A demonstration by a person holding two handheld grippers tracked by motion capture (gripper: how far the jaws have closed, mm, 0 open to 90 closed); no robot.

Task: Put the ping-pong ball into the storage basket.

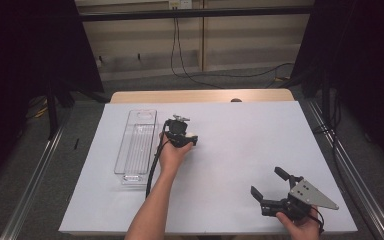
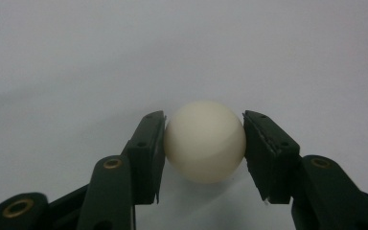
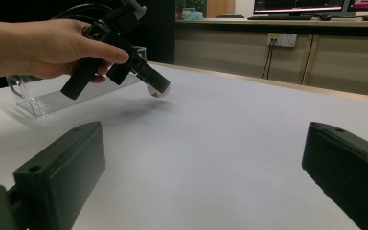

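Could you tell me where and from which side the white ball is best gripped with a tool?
Grip the white ball across its widest middle, one pad on each side, as the left tool does now. It is round and smooth, so an off-centre pinch would probably squeeze it out. Come from above, since it sits low over the table.

Smooth matt ball (image 2: 204,142) (plastic-looking).

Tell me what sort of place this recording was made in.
Probably a lab or office workroom: a white-covered table between dark curtains, monitors on a wooden counter behind, wall sockets with cables hanging.
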